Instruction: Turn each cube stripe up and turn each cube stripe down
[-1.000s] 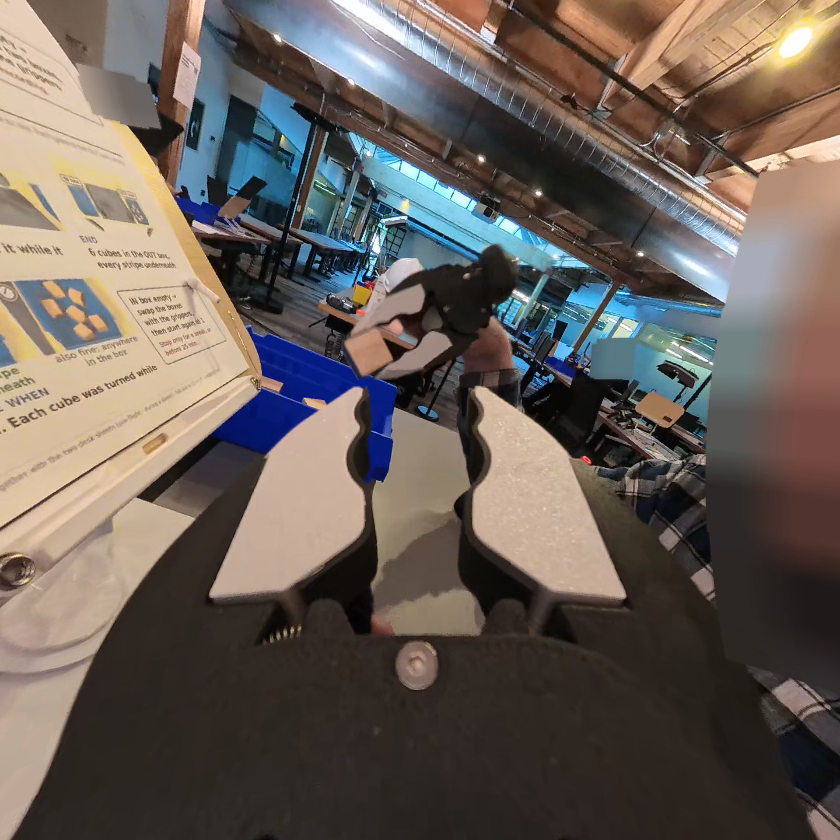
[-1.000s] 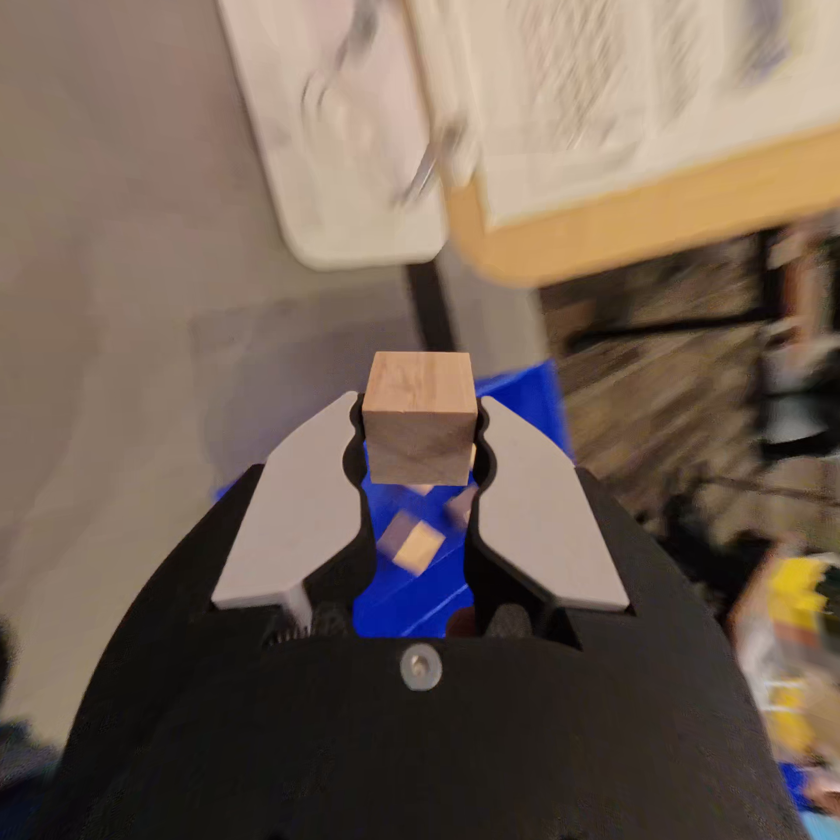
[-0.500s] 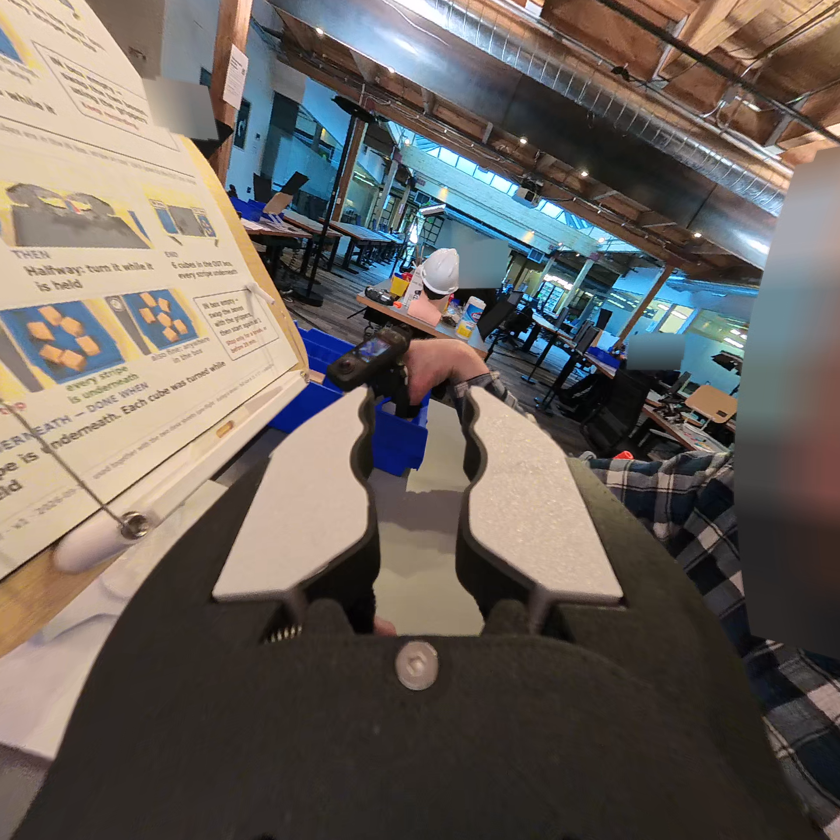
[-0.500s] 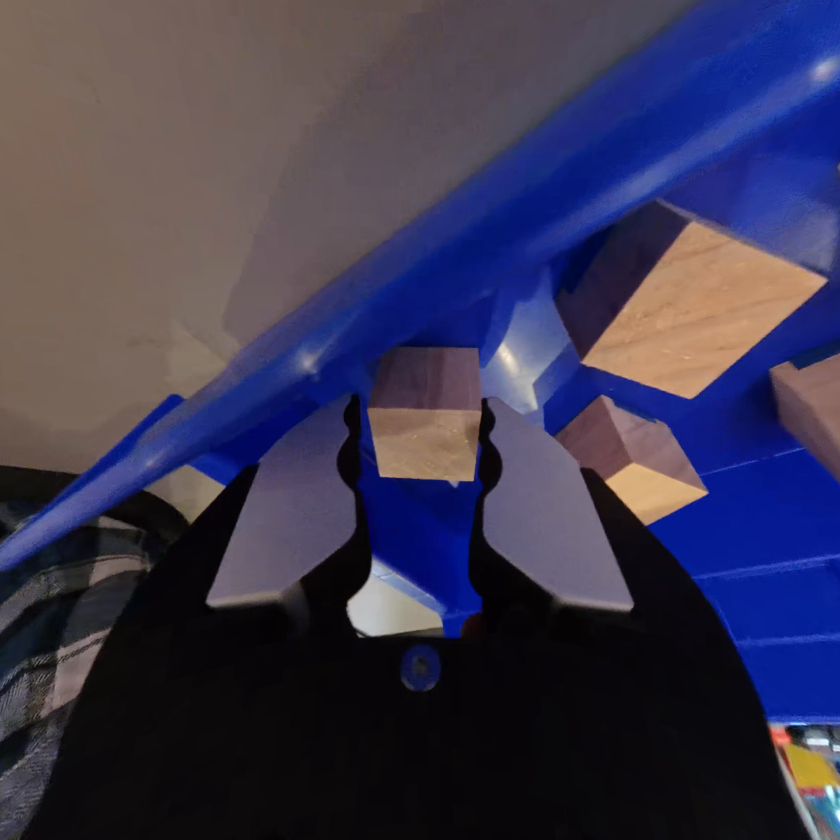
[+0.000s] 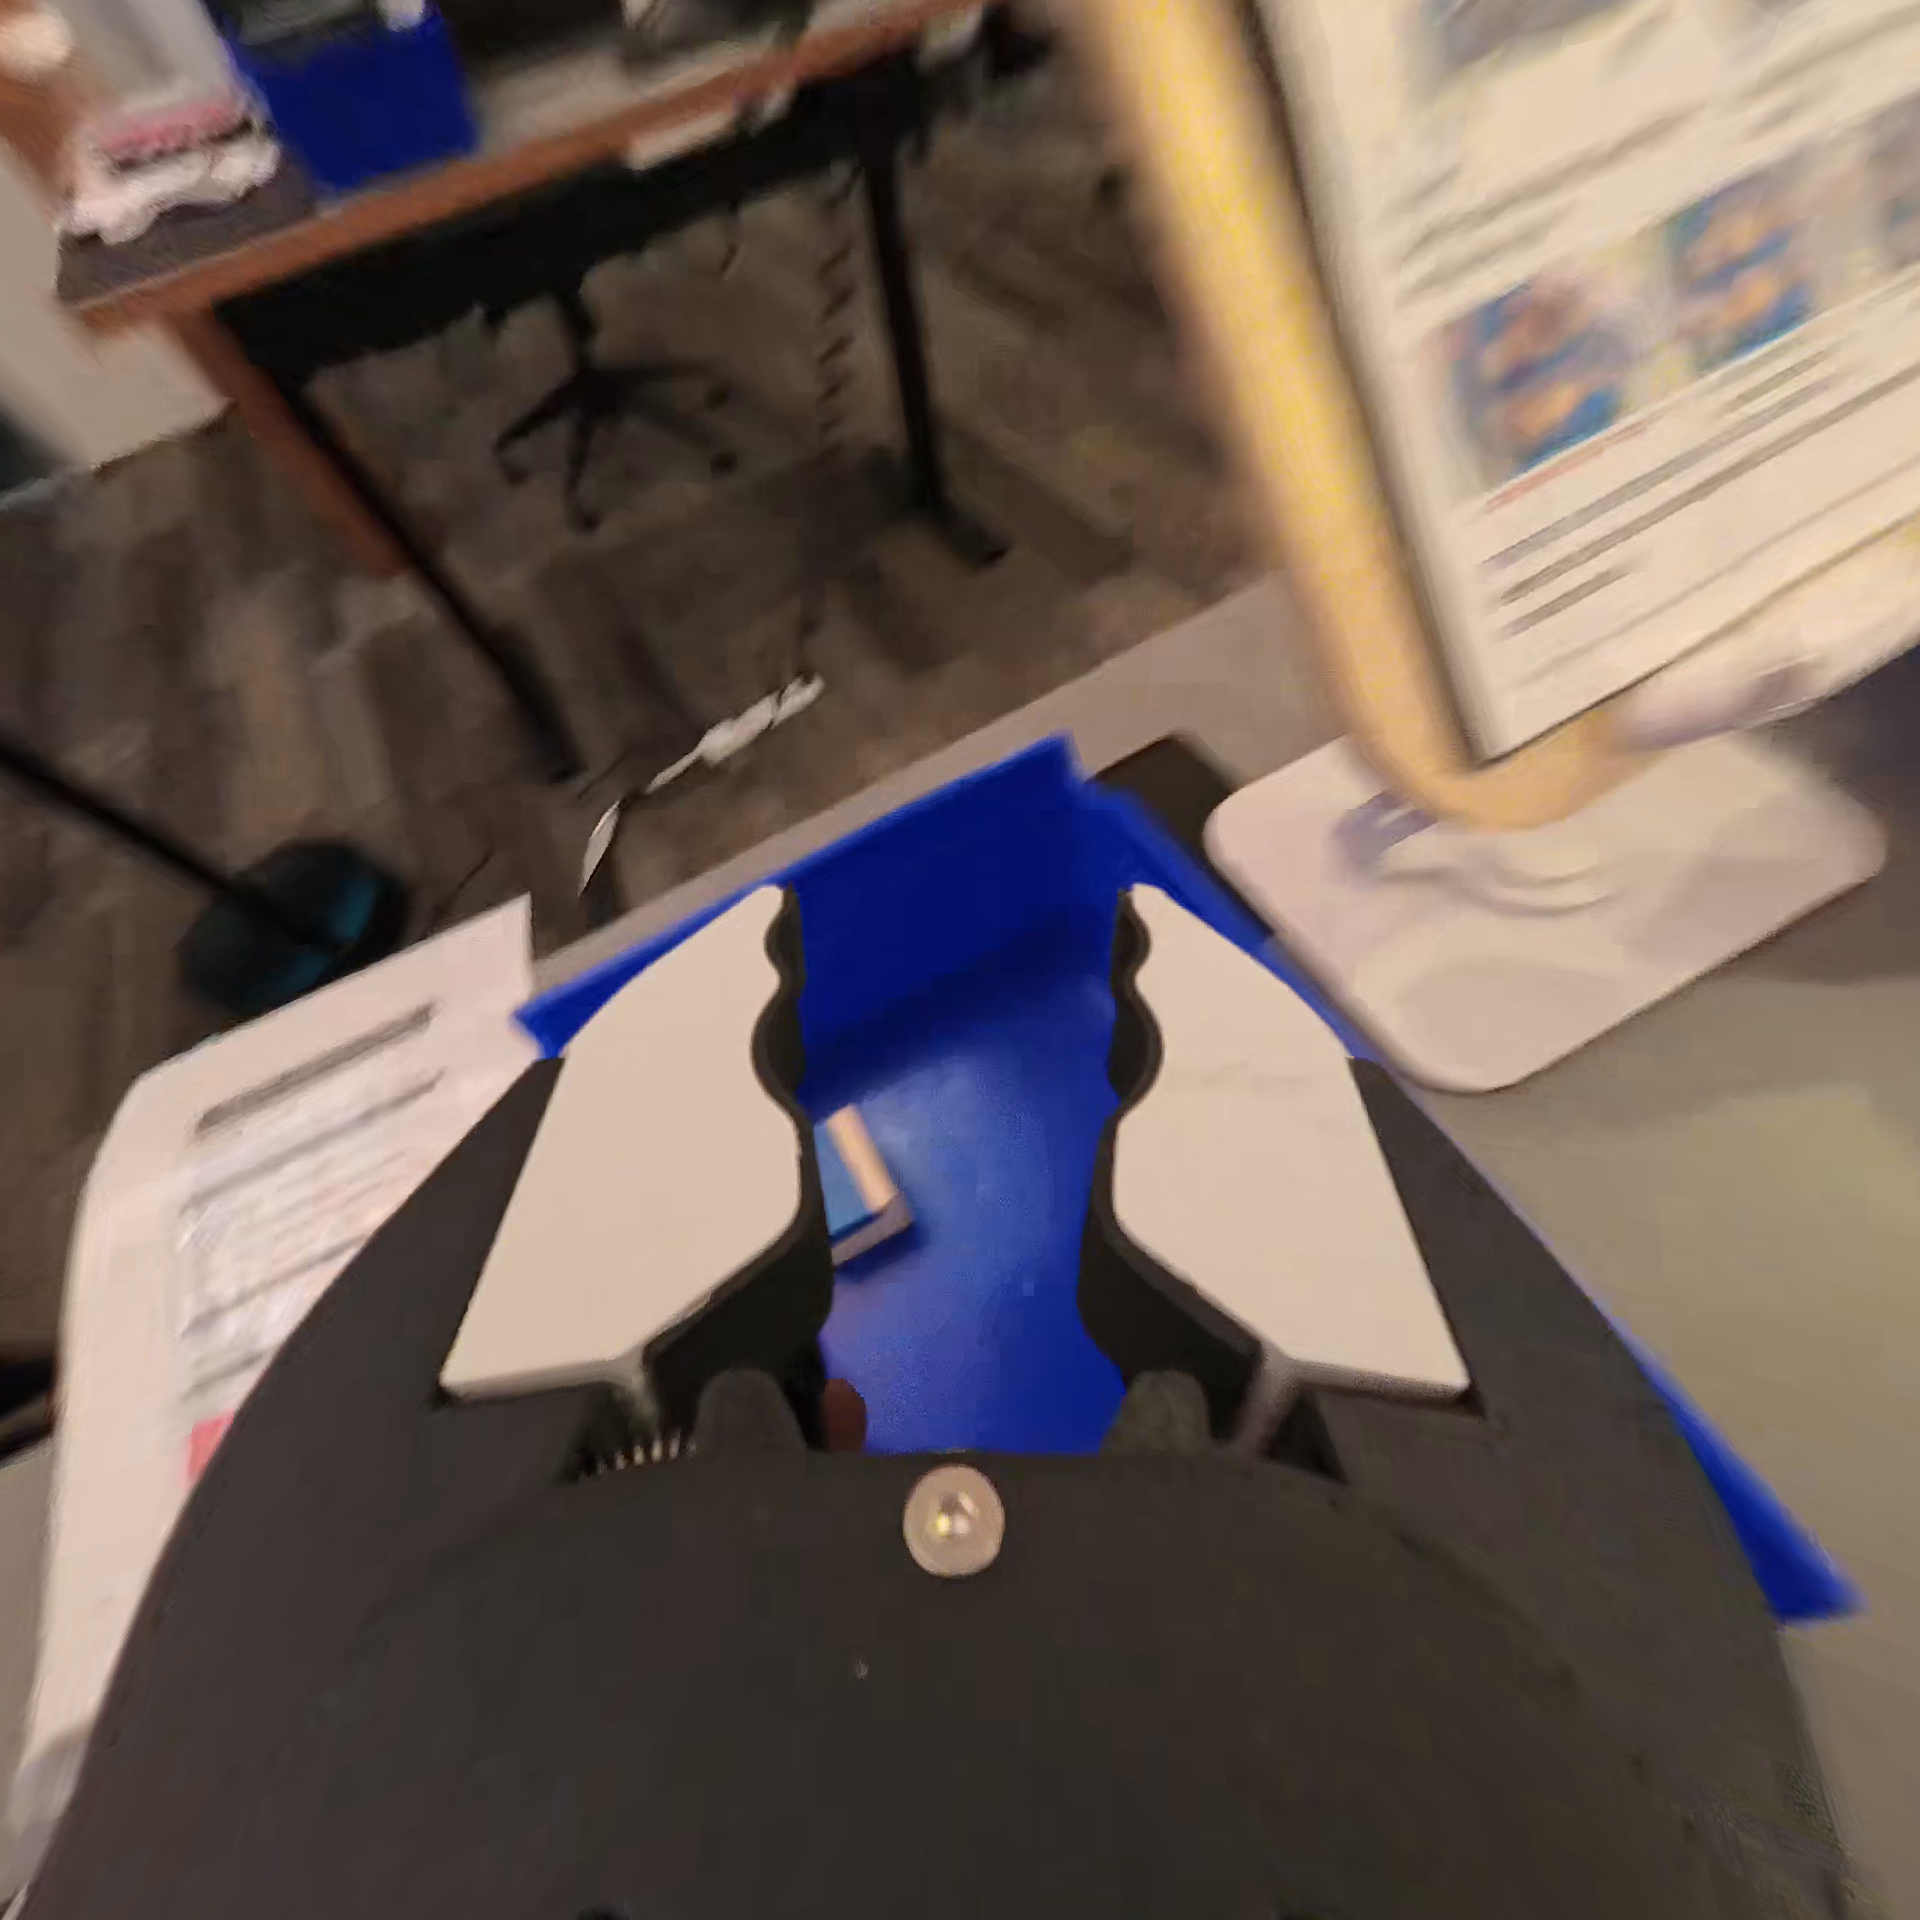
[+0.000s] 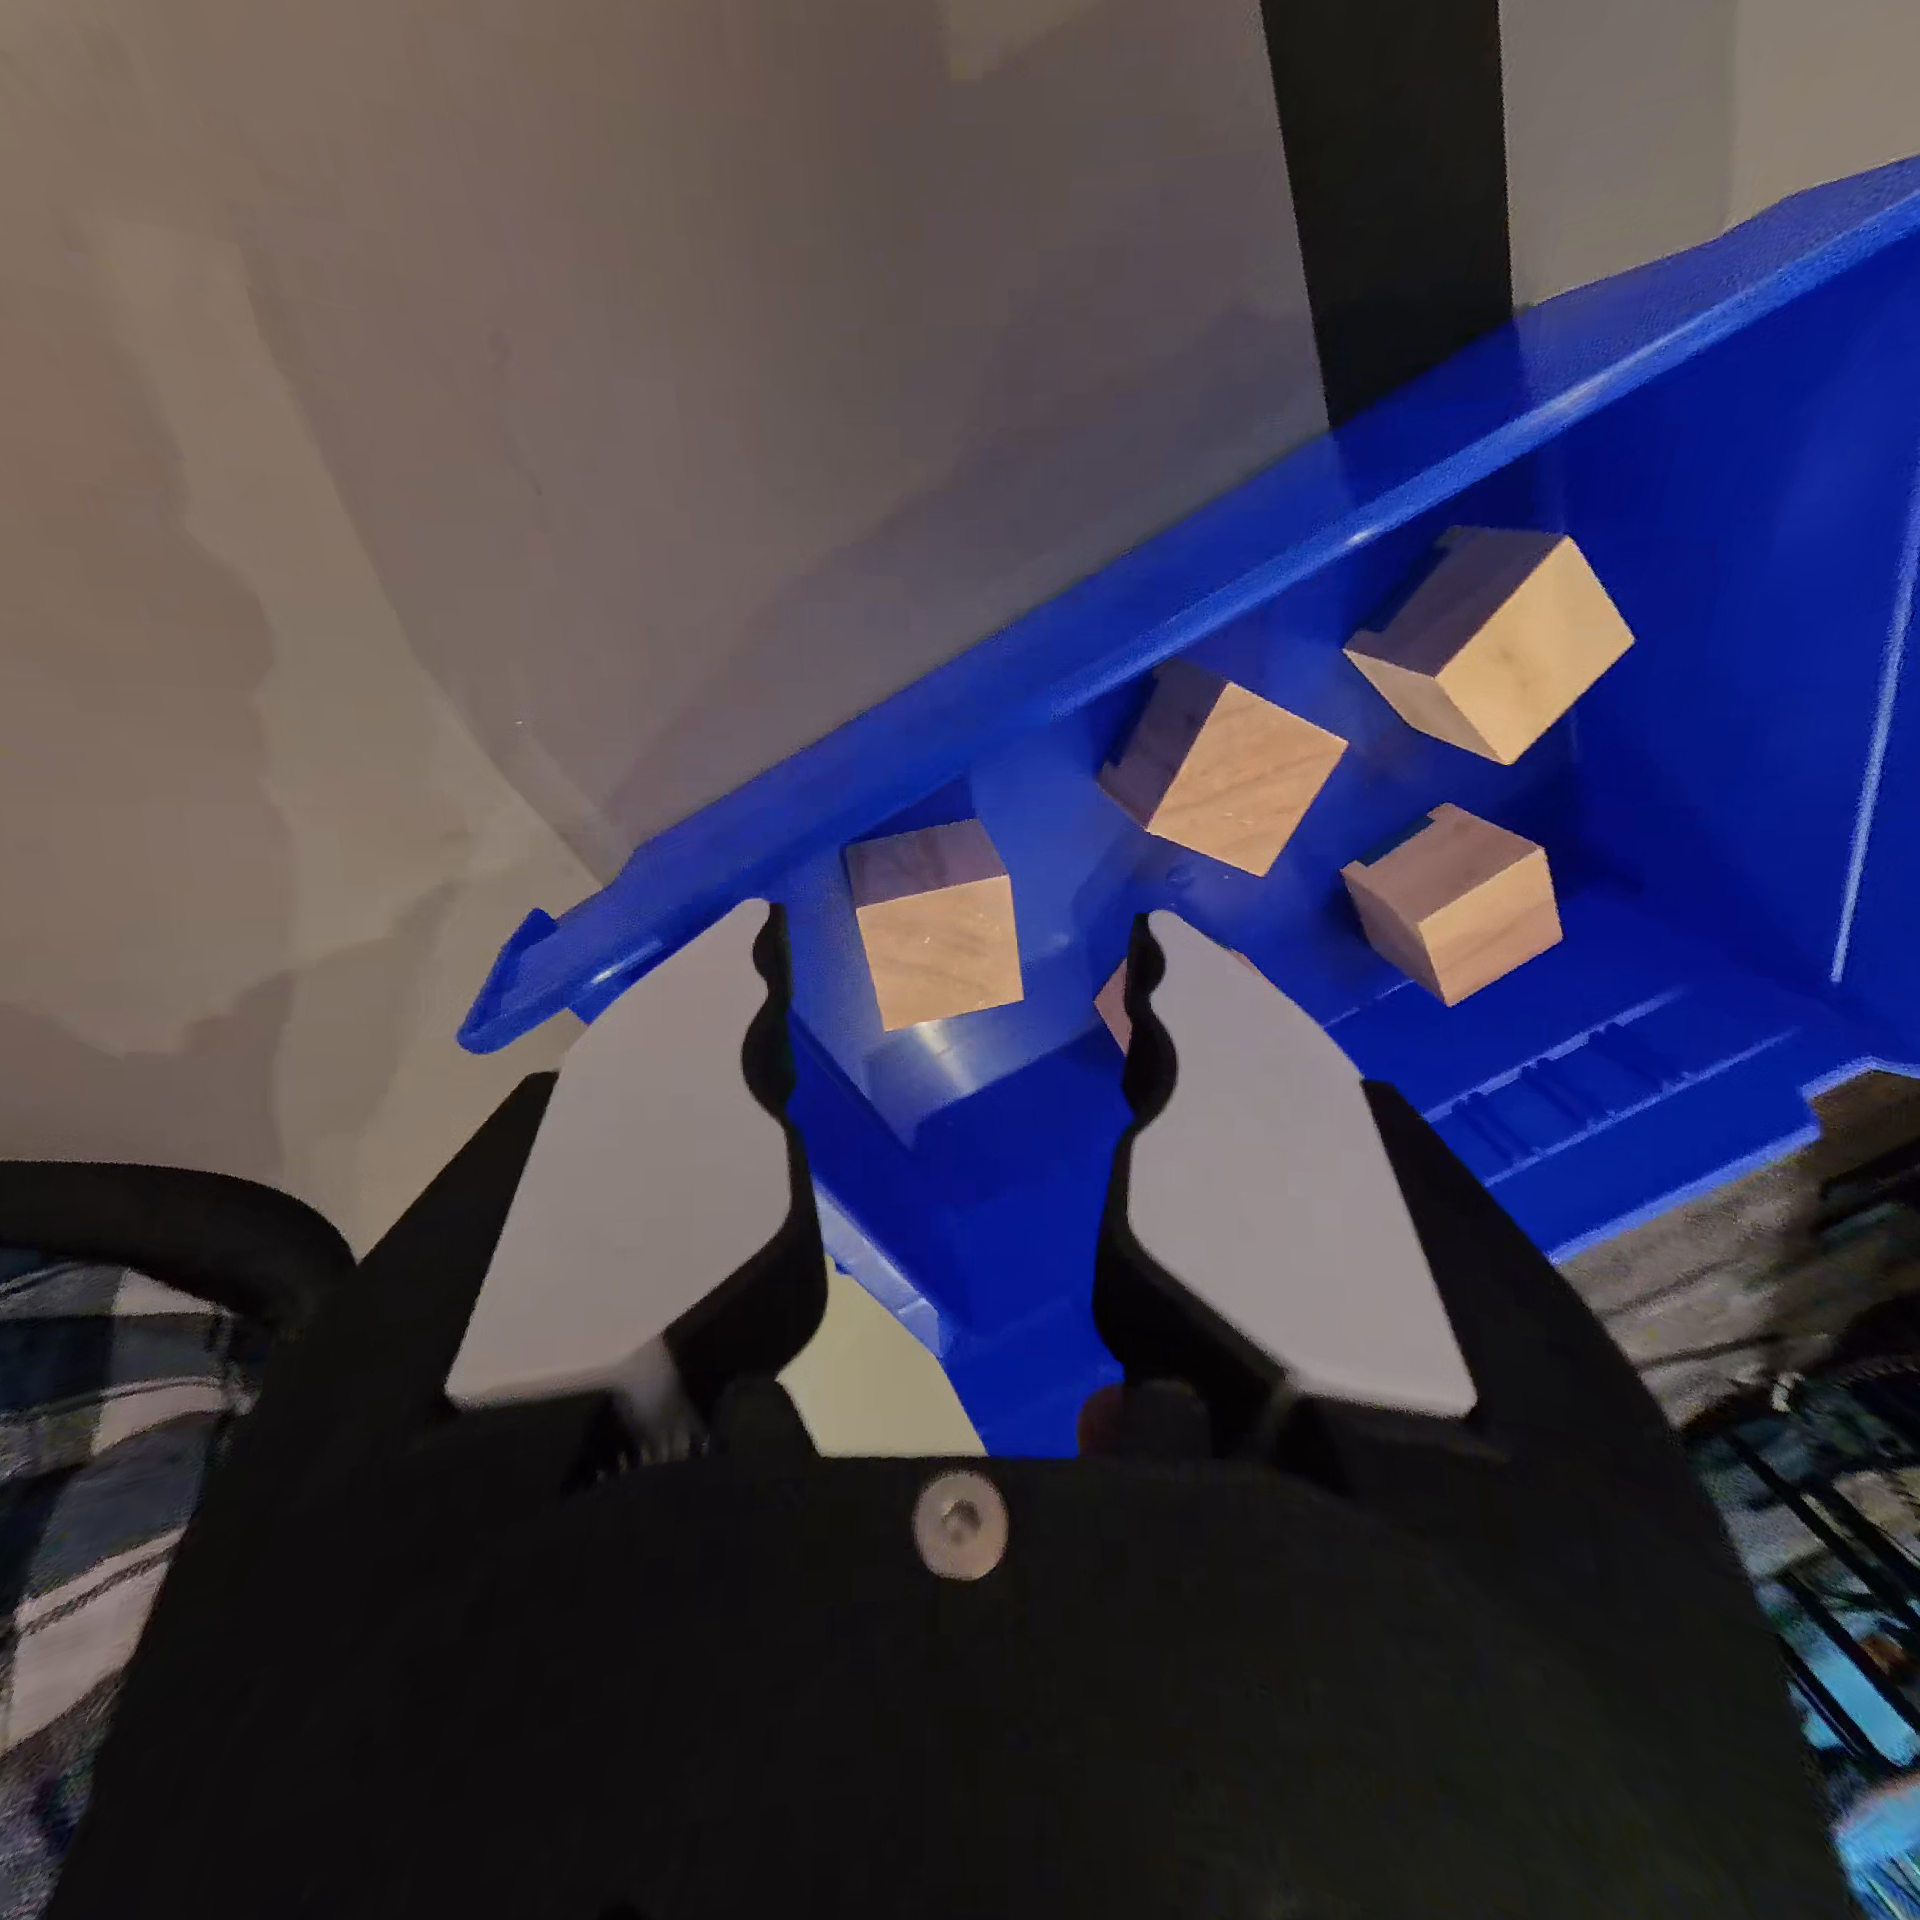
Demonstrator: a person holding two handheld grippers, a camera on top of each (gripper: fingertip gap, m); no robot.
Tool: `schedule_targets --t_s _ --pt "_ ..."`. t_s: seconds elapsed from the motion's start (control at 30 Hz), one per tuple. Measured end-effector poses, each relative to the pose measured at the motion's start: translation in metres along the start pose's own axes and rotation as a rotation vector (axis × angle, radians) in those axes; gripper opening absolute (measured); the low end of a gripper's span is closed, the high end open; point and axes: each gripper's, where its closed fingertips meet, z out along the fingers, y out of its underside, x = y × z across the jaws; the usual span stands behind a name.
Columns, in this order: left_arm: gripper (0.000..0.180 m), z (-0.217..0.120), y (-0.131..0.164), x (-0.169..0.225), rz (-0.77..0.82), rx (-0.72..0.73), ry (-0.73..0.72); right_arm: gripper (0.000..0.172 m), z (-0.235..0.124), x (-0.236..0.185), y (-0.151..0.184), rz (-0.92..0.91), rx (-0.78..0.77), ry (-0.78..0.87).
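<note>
Hovering over a blue bin (image 6: 1299, 582), right gripper (image 6: 956, 925) spread wide, gripping nothing. Between the fingers but clear of both pads, one wooden cube (image 6: 940, 925) resting on the bin floor. Three more cubes (image 6: 1226, 769) (image 6: 1496, 644) (image 6: 1455, 899) lying further in, a fifth (image 6: 1112, 1003) peeking out behind the right finger; no stripe visible on any upward face. Grey tabletop (image 6: 520, 416) beyond the rim. Left gripper (image 5: 951, 914) likewise spread wide and bare, poised above another blue bin (image 5: 935, 914) holding one small block (image 5: 862, 1184), blurred, colour unclear. Beside it an instruction sheet (image 5: 281, 1174) and a white-based sign stand (image 5: 1538, 914).
</note>
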Motion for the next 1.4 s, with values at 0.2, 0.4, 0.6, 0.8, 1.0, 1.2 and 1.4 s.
schedule_targets --t_s 0.2,0.4,0.6,0.8,1.0,1.2,1.4 --pt "0.067 0.047 0.092 -0.048 0.010 -0.375 -0.182 0.068 0.000 0.000 0.002 0.022 -0.033 0.014" --pt "0.074 0.066 0.141 -0.050 -0.022 -0.595 -0.229 0.063 -0.003 -0.001 -0.001 0.005 -0.032 0.031" --pt "0.054 0.075 0.177 -0.050 0.021 -0.759 -0.260 0.064 -0.005 0.000 -0.002 0.009 -0.038 0.046" --pt "0.051 0.069 0.126 -0.048 0.046 -0.526 -0.253 0.063 -0.023 0.011 0.008 0.070 -0.040 0.132" --pt "0.051 0.004 -0.012 0.009 -0.182 0.081 0.149 0.067 -0.104 0.044 -0.007 0.150 0.196 0.479" --pt "0.051 -0.078 -0.109 0.136 -0.298 0.571 0.839 0.071 -0.224 -0.036 -0.145 -0.226 0.964 0.757" --pt "0.051 -0.074 -0.104 0.241 -0.343 0.557 1.193 0.077 -0.231 -0.119 -0.214 -0.457 1.259 0.753"
